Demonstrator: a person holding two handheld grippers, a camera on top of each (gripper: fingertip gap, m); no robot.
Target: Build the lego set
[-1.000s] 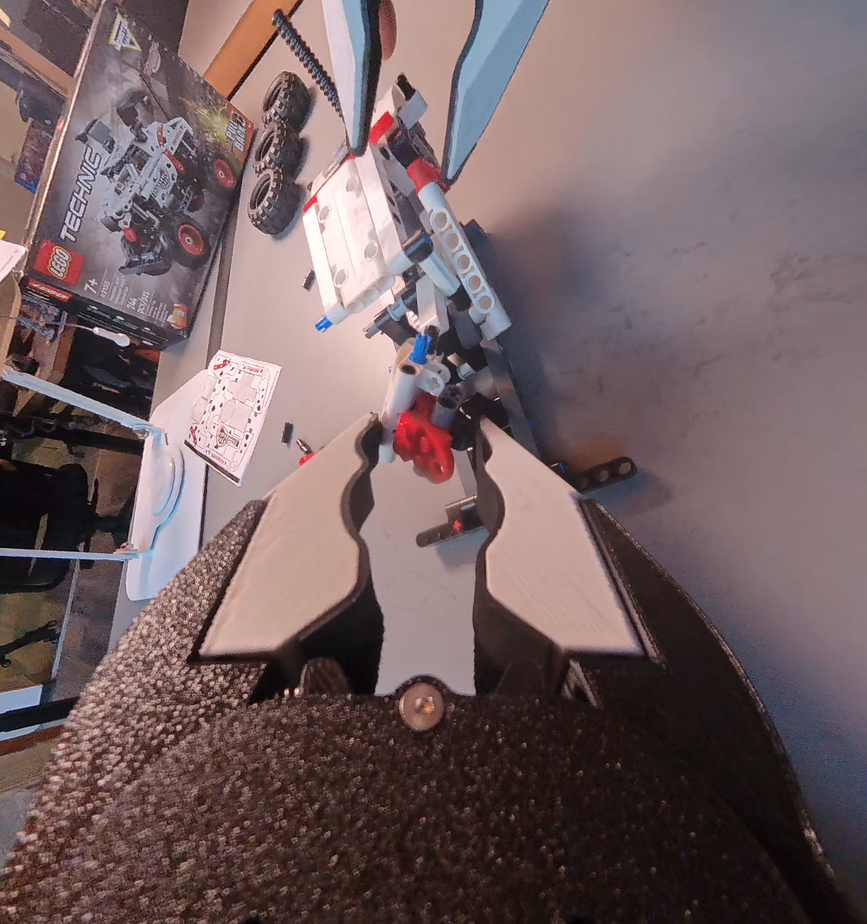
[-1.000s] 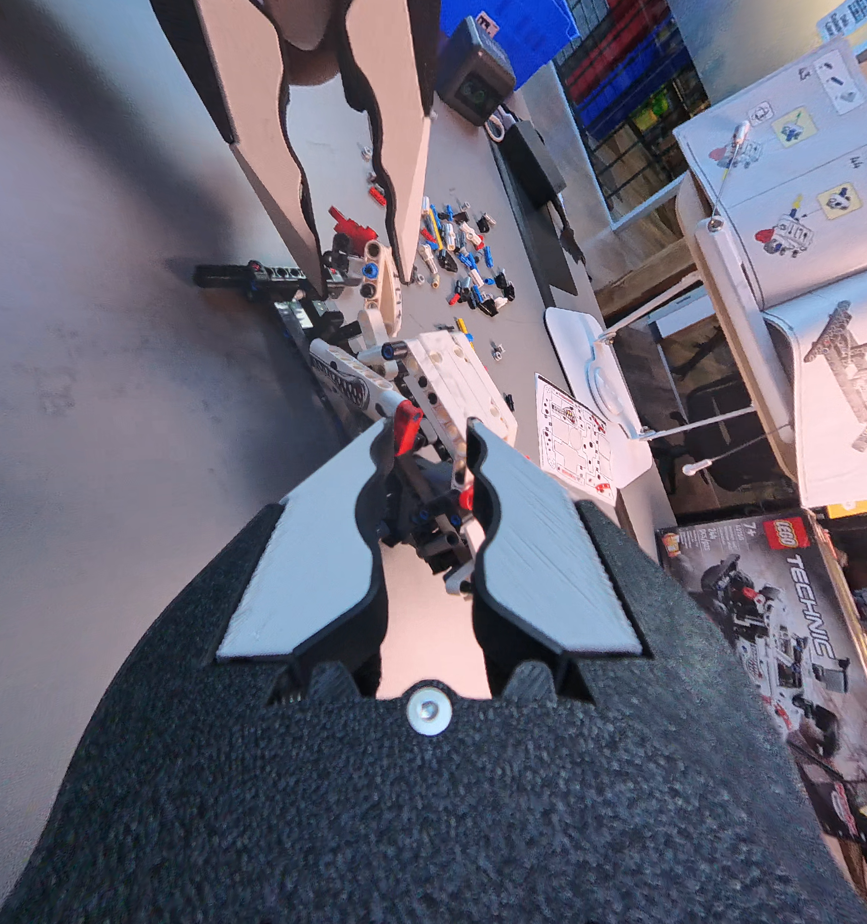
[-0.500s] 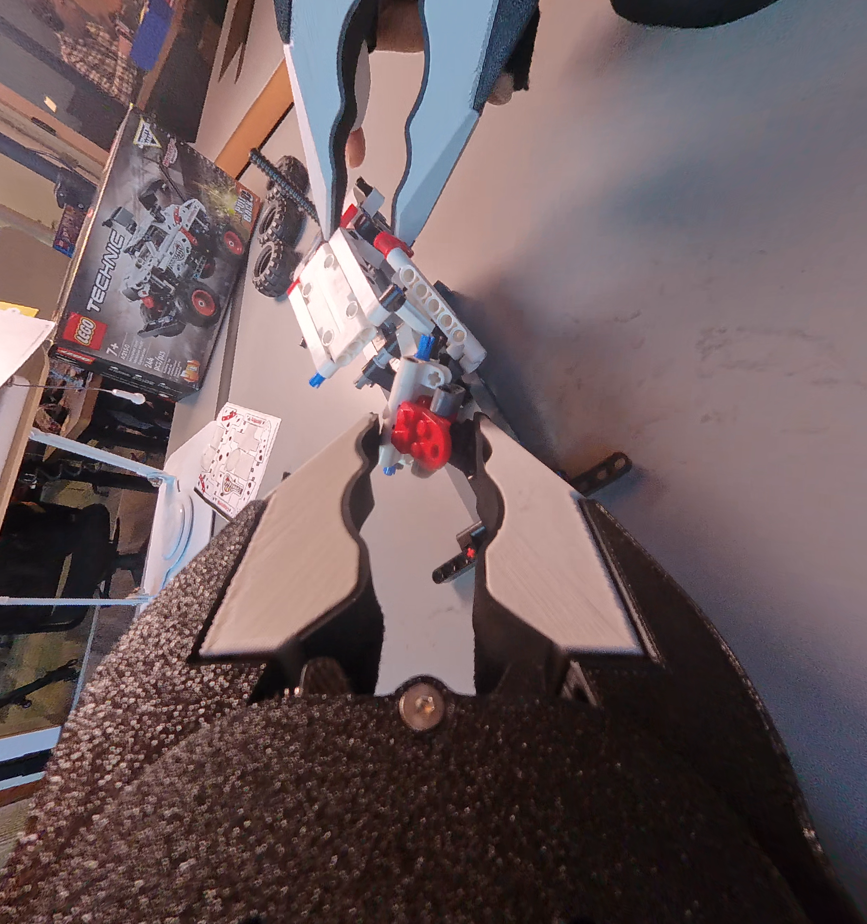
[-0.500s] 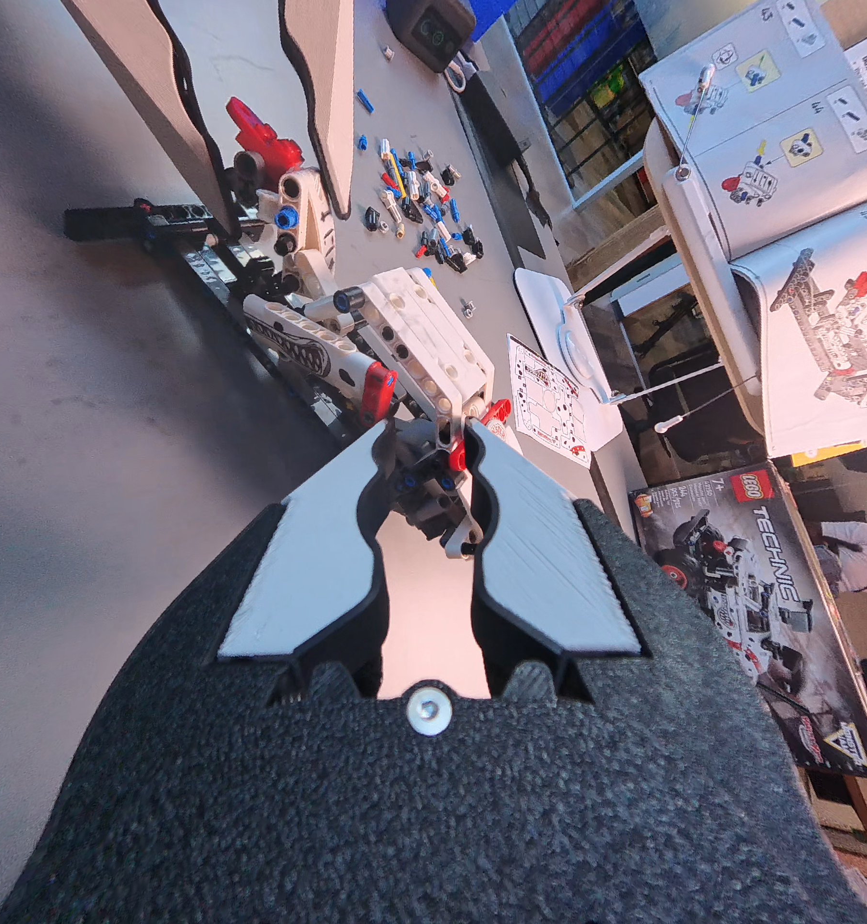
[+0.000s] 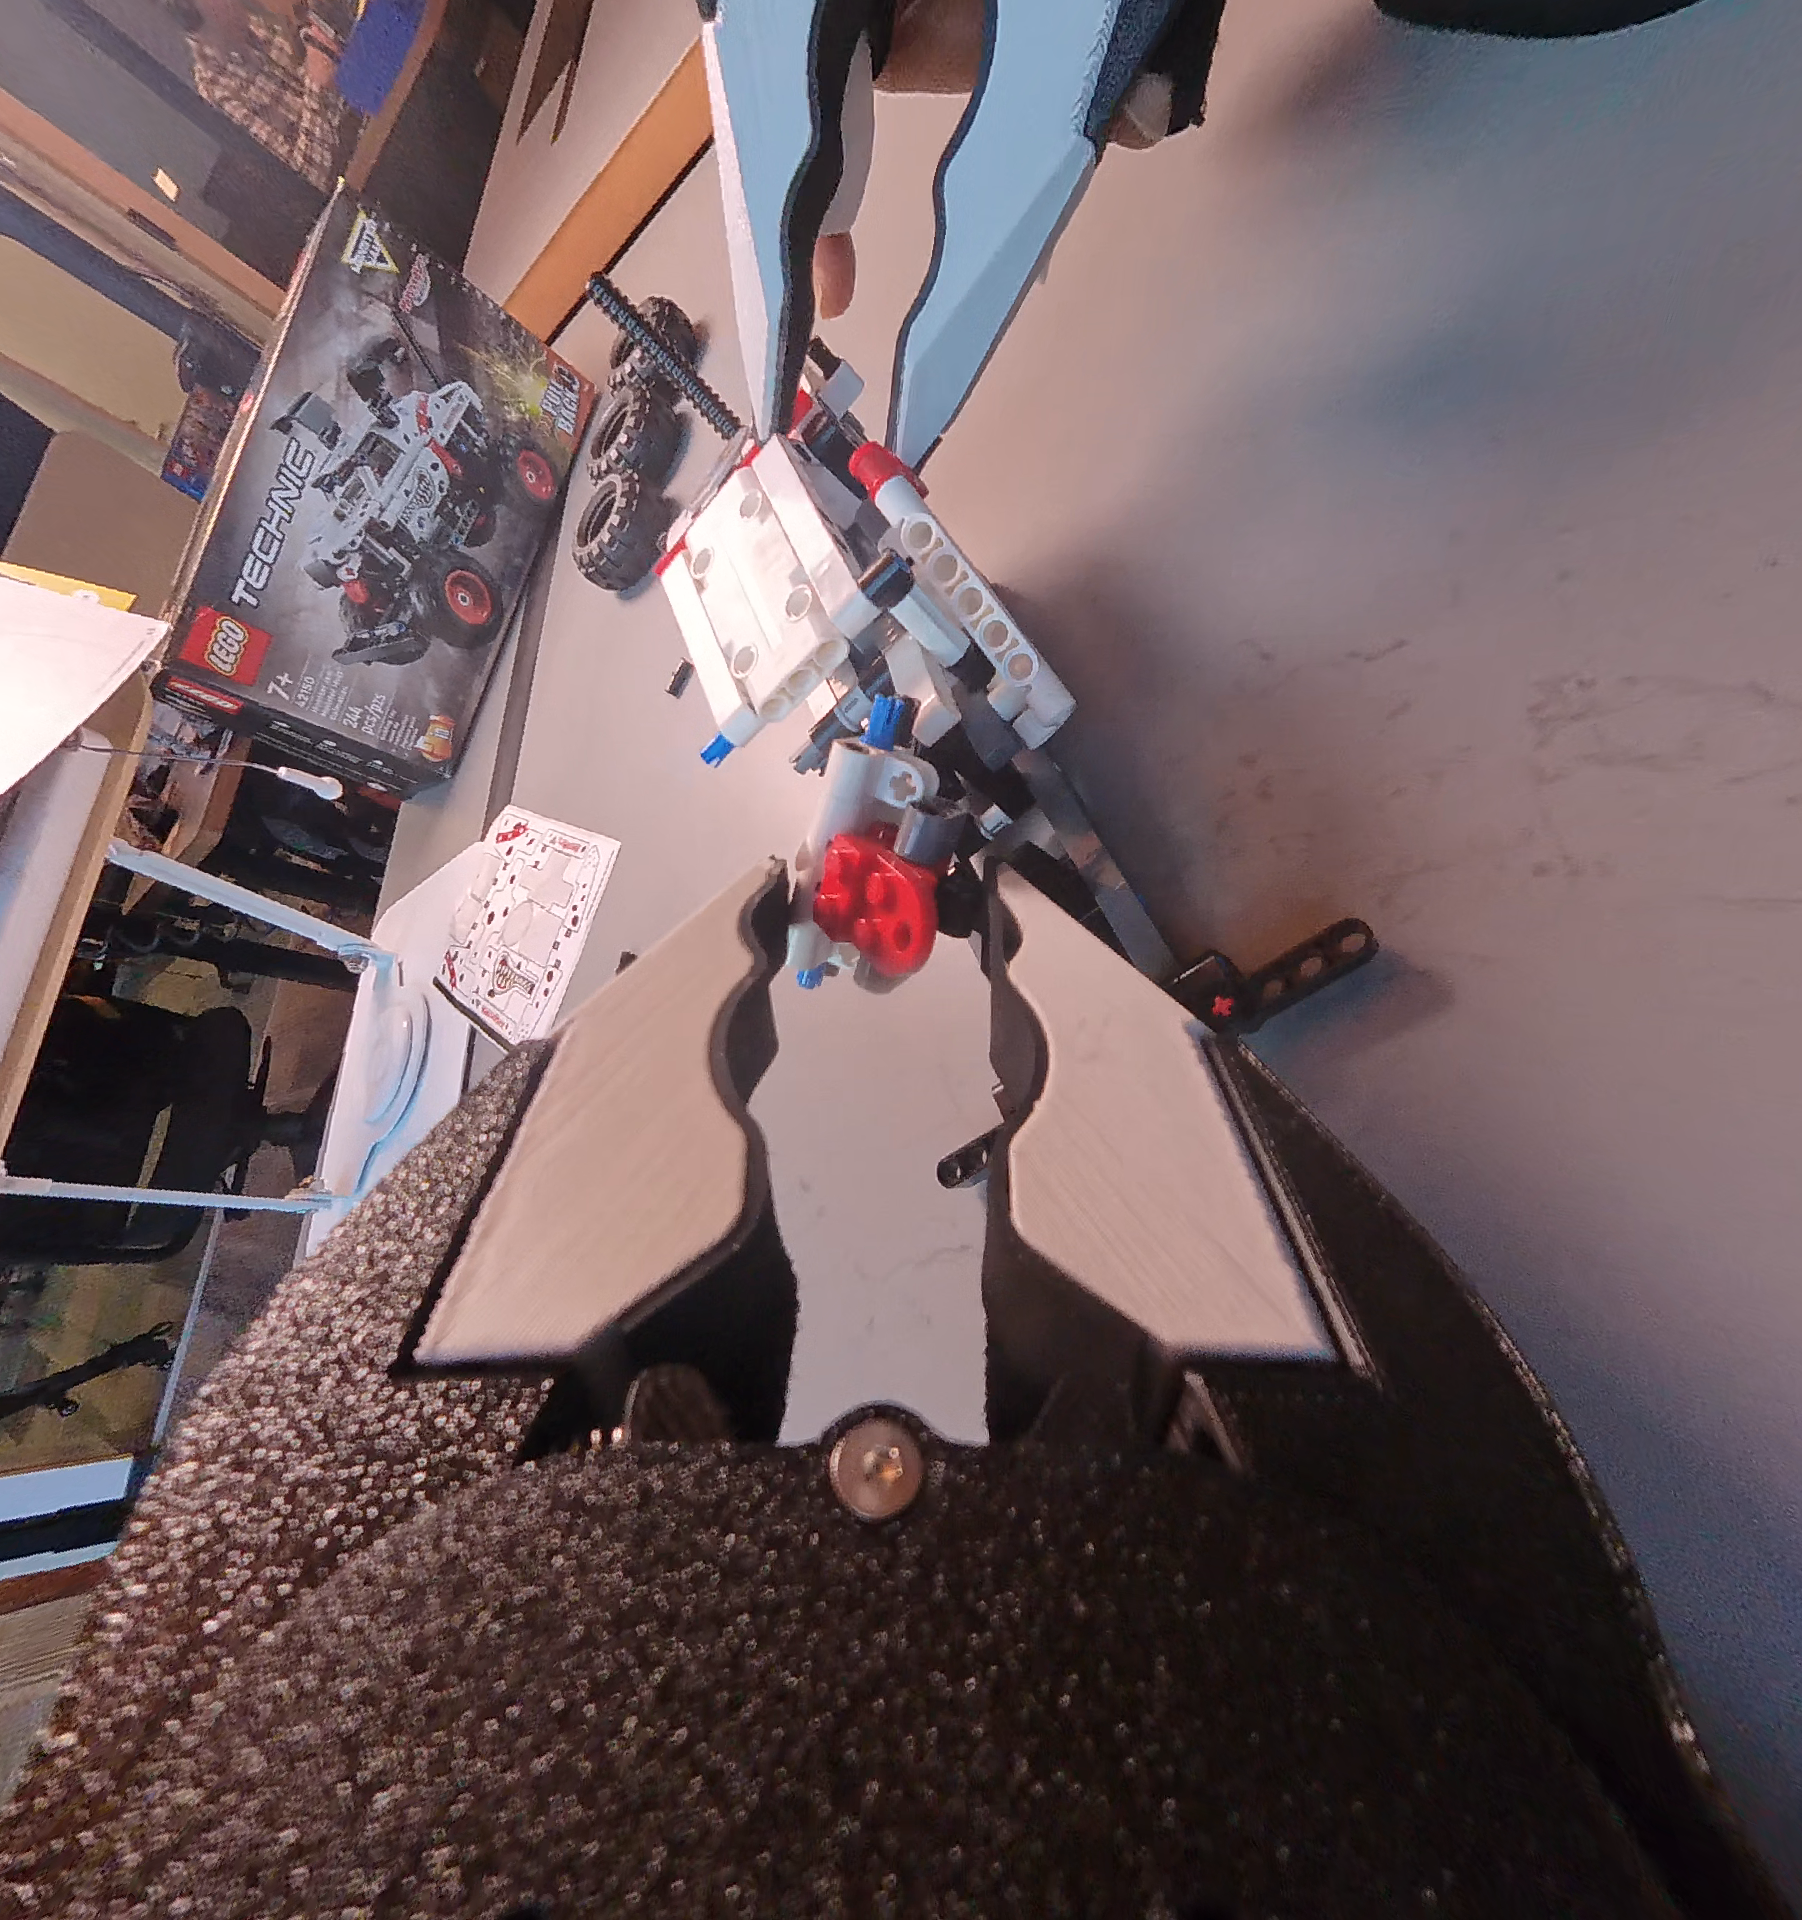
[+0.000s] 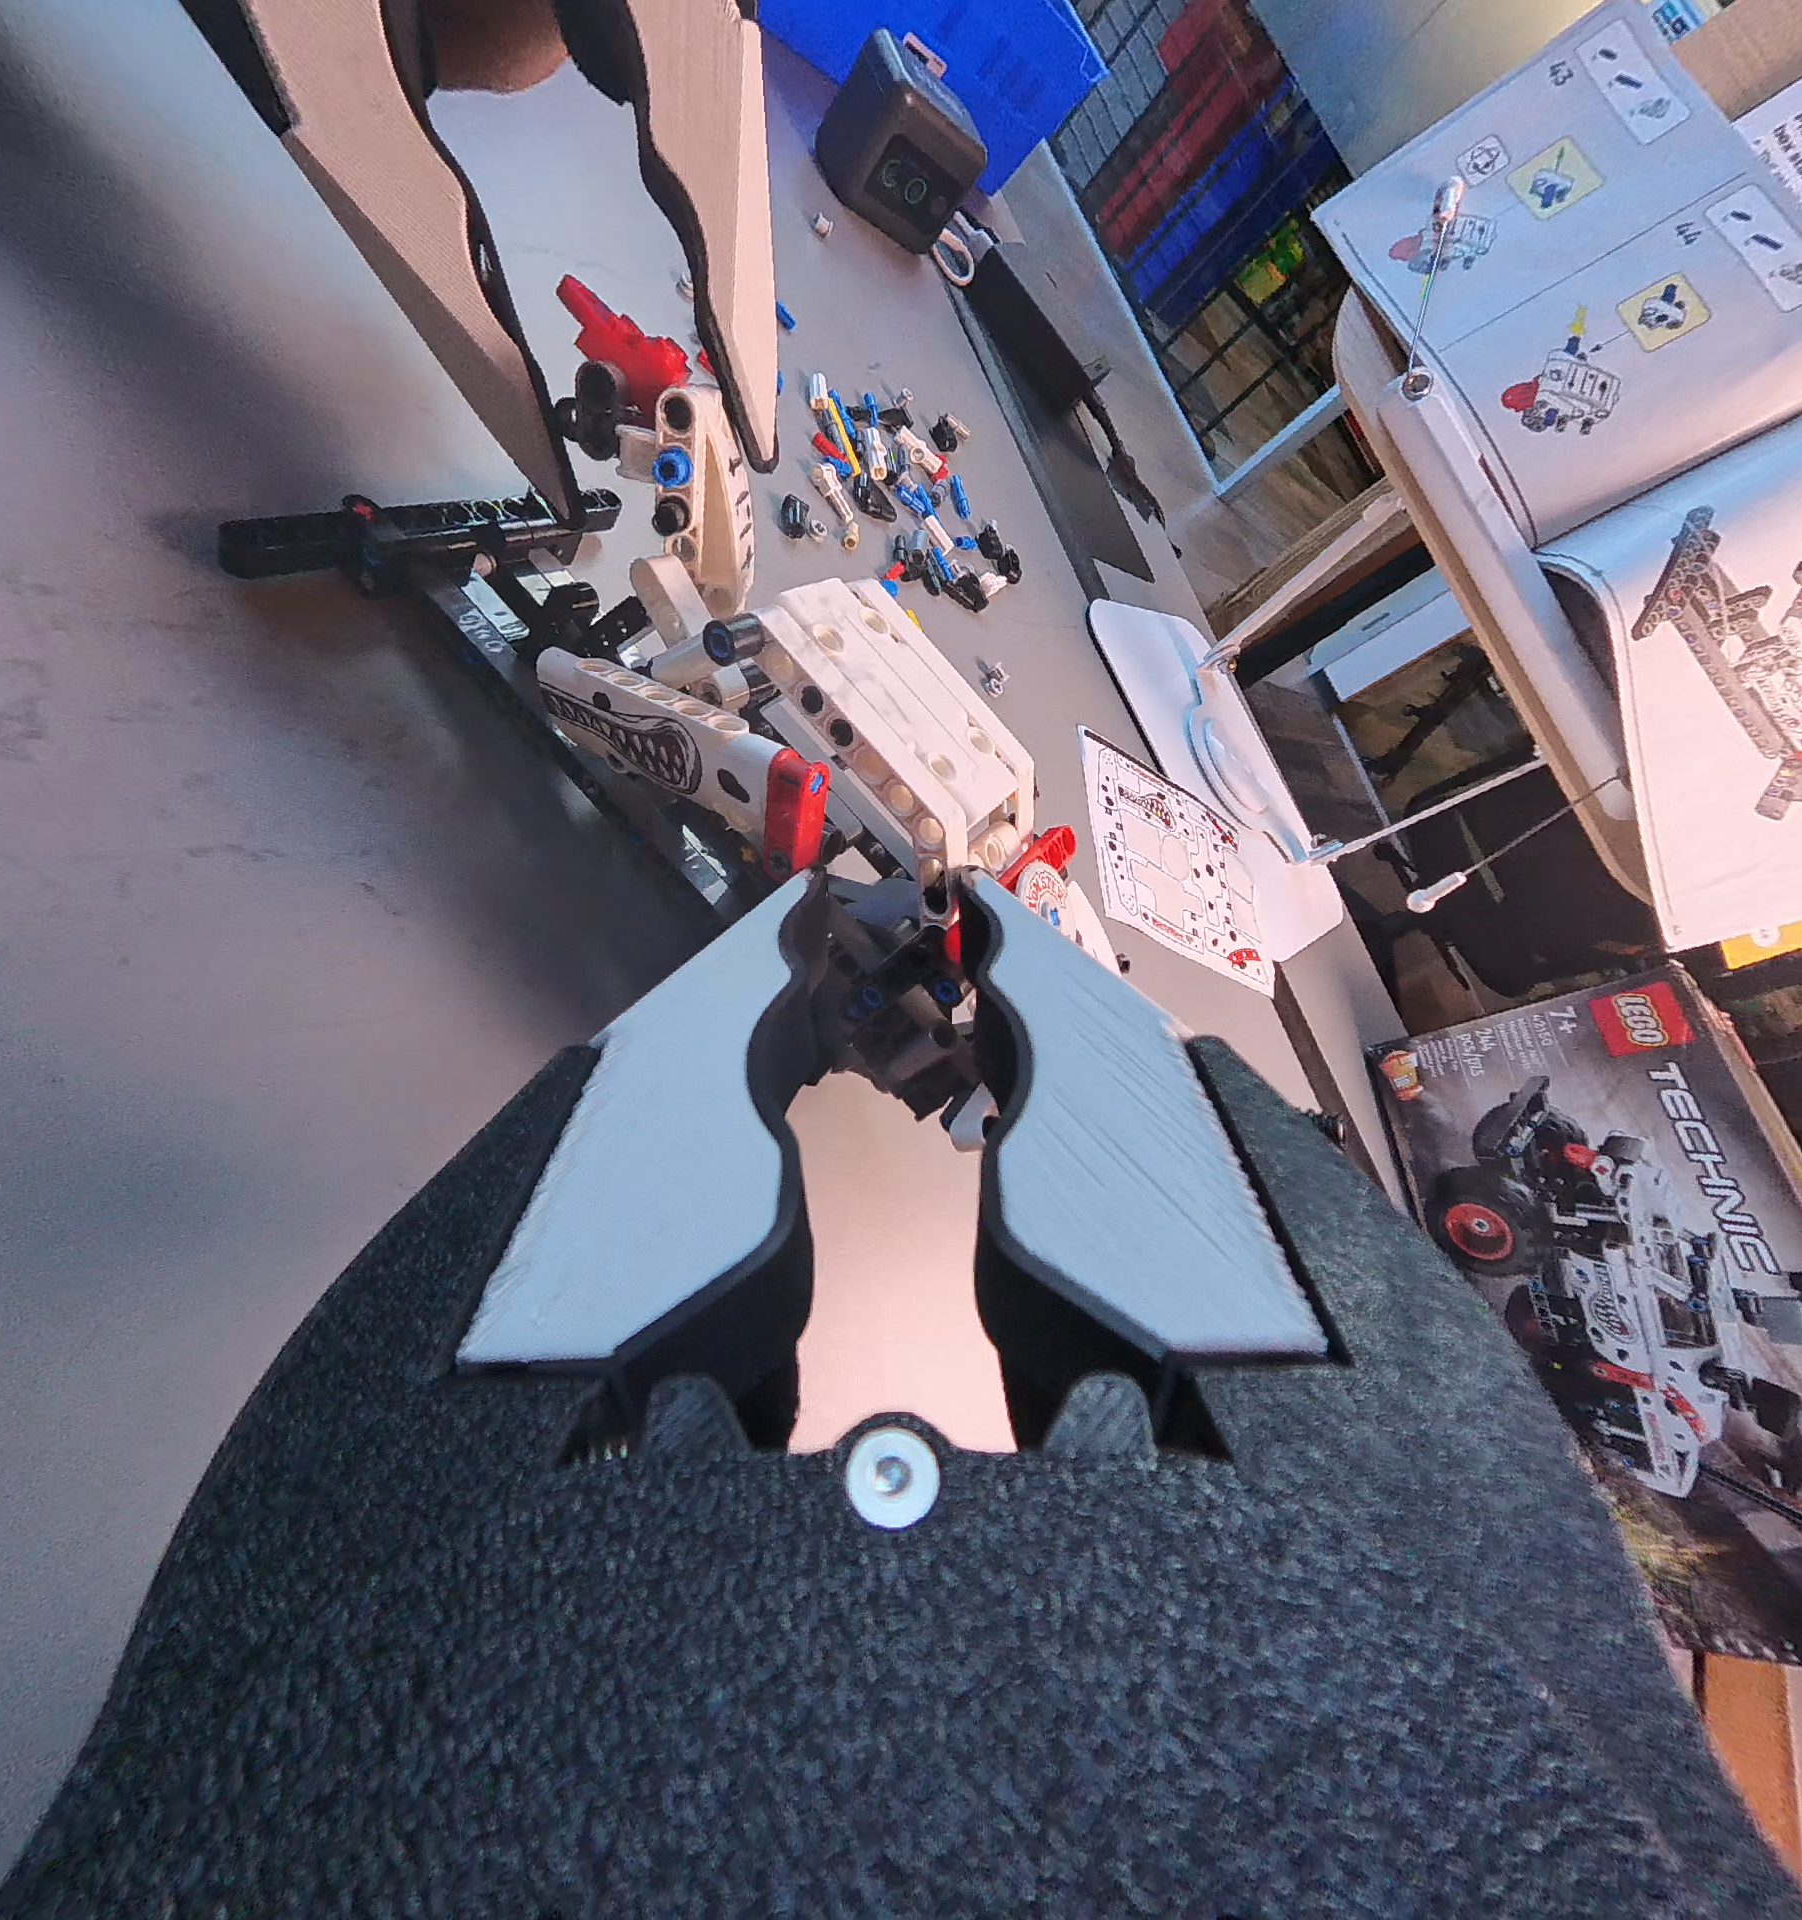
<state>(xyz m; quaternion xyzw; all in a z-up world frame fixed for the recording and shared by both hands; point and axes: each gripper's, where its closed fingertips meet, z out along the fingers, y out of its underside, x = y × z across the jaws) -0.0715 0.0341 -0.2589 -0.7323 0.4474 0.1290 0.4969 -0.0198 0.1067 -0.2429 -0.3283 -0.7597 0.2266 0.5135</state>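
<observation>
My left gripper [image 5: 881, 935] sits at the centre of the left wrist view, its fingers [image 5: 648, 1122] spread either side of the red piece [image 5: 871, 909] at one end of the truck [image 5: 845, 613]; I cannot tell whether the pads press on it. In the right wrist view my right gripper [image 6: 886, 914] is at mid-frame, fingers [image 6: 1094, 1132] pinching the dark frame at the truck's other end.

The truck lies on the grey table [image 5: 1499, 675], stretching from my left fingers toward the top centre of the left view, white panels uppermost. Right of my left fingers a black beam [image 5: 1292, 971] sticks out over the table.

Farther on, left of the truck, a sticker sheet [image 5: 528, 925] lies flat, then three tyres [image 5: 627, 488] in a row and the box [image 5: 377, 499] at upper left. In the right view, loose pins [image 6: 897, 478] are scattered at upper centre, a black cube [image 6: 902, 156] stands beyond them, and the manual [image 6: 1645, 260] is propped open at upper right.
</observation>
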